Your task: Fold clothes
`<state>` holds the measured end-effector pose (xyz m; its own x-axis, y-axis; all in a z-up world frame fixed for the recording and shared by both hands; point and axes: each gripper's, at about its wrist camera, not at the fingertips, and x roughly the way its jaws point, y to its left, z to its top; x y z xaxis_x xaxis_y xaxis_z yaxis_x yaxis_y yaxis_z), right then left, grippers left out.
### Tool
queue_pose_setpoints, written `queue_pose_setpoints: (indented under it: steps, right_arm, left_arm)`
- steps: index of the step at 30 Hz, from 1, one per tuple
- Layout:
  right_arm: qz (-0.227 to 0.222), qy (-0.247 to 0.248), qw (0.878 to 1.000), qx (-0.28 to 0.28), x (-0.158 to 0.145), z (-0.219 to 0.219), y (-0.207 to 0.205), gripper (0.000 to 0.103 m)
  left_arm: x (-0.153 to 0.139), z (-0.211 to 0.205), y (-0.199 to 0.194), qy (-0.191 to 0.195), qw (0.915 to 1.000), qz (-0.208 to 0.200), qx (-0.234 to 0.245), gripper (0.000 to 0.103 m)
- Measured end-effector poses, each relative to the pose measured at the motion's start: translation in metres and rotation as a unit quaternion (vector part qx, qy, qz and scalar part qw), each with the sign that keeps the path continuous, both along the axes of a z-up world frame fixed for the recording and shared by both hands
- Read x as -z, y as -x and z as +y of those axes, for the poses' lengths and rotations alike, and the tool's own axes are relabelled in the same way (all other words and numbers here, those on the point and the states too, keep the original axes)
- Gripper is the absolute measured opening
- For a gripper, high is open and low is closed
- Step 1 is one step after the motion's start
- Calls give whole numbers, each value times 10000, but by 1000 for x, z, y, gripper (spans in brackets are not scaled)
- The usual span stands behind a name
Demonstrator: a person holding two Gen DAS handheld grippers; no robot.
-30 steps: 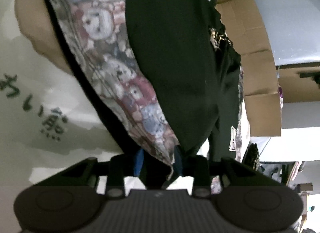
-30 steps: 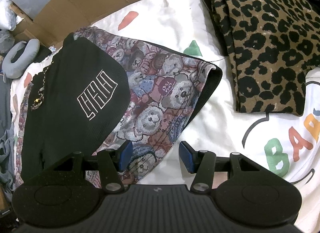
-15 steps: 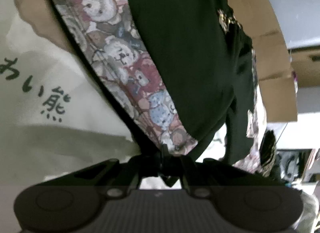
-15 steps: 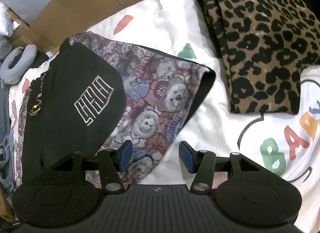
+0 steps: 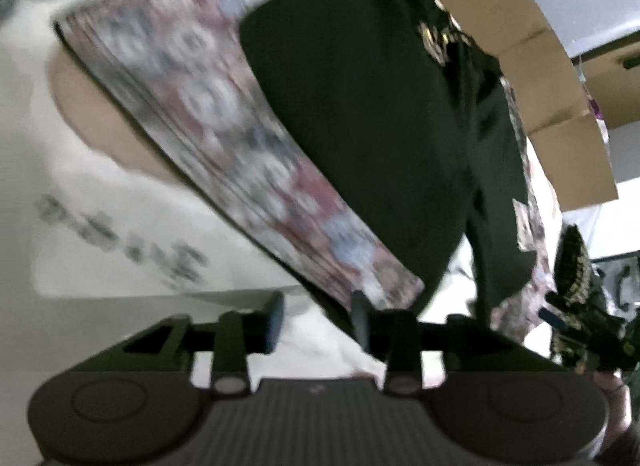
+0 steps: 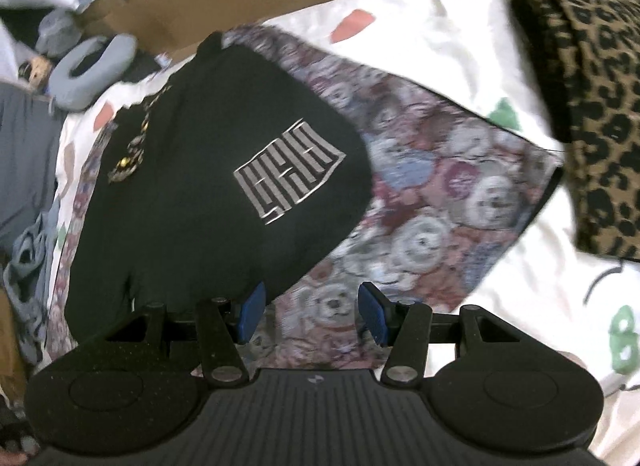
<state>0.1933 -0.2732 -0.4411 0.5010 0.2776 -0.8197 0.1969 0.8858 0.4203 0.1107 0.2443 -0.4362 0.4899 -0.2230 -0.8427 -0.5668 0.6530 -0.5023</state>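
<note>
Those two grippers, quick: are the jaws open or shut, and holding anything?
Left gripper: jaws open, just opened; the bear-print garment lies beyond them, nothing gripped.
Right gripper: jaws open over the bear-print garment, holding nothing.

bear-print garment [image 6: 420,201] | black panel w/ logo | flat on sheet

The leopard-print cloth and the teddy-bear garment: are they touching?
Apart. The right wrist view shows white sheet between the leopard-print cloth and the teddy-bear garment.
</note>
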Motion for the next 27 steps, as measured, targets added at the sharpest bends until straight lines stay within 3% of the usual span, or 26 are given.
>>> queue_pose_setpoints:
  steps: [7, 16, 24, 27]
  right_arm:
    - [-2, 151, 9988, -465, -2, 25, -3, 58]
    - [38, 295, 9972, -689, -1, 38, 0, 58]
    - [91, 402, 9965, -721, 1, 39, 0, 58]
    - [99, 422, 9963, -737, 2, 39, 1, 58]
  left_arm:
    - [-20, 57, 10, -1049, 9944, 47, -132, 44]
    - [-30, 99, -2, -2402, 9704, 120, 235, 44]
    - [-28, 114, -14, -3101, 9485, 168, 629, 44]
    - [-19, 118, -17, -3153, 9454, 202, 802, 44]
